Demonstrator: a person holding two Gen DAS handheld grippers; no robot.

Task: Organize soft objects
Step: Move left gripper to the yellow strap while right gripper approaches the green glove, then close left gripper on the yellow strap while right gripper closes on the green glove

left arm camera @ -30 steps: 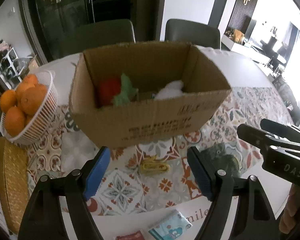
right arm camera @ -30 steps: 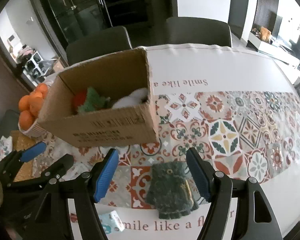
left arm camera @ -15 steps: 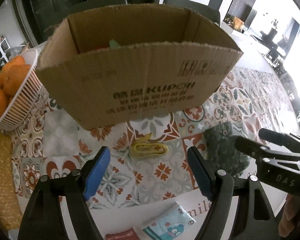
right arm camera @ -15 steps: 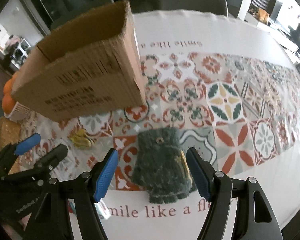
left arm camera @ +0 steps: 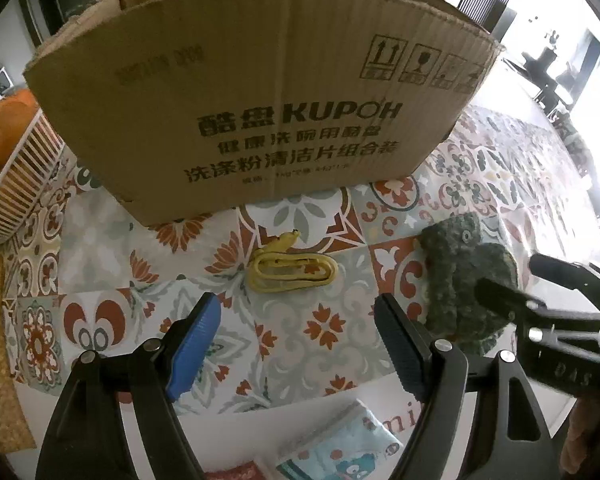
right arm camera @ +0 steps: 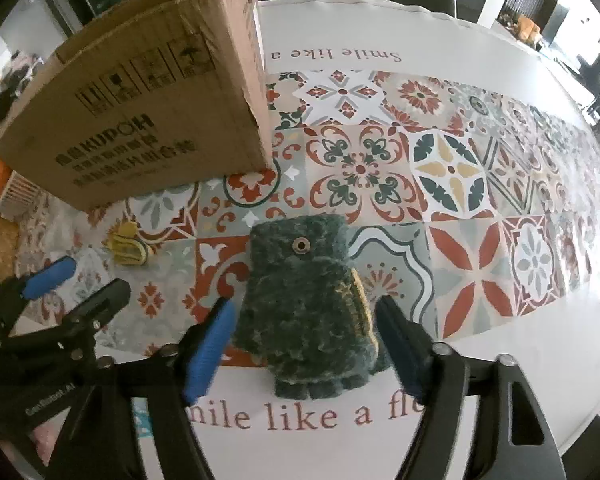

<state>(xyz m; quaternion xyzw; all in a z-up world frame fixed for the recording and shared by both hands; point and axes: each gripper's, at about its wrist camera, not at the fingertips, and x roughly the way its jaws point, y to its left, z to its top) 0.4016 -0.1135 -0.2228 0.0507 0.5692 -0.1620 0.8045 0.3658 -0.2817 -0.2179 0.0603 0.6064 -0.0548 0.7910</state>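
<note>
A brown cardboard box (left arm camera: 260,92) stands on the patterned tablecloth; it also shows in the right wrist view (right arm camera: 140,112). A small folded yellow soft item (left arm camera: 290,268) lies in front of it, just ahead of my open left gripper (left arm camera: 296,320). It also shows in the right wrist view (right arm camera: 128,246). A dark green fuzzy glove (right arm camera: 306,304) lies between the fingers of my open right gripper (right arm camera: 304,324), untouched. The glove (left arm camera: 464,276) and the right gripper (left arm camera: 540,292) show at the right of the left wrist view.
A white basket of oranges (left arm camera: 12,168) stands left of the box. A woven mat (left arm camera: 0,340) lies at the far left. Small packets (left arm camera: 340,448) lie at the near table edge. The tablecloth (right arm camera: 460,152) stretches right.
Both grippers have moved down and forward toward the table. The box now hides its contents. The right gripper's fingers now flank the green glove; the left is closer to the yellow item.
</note>
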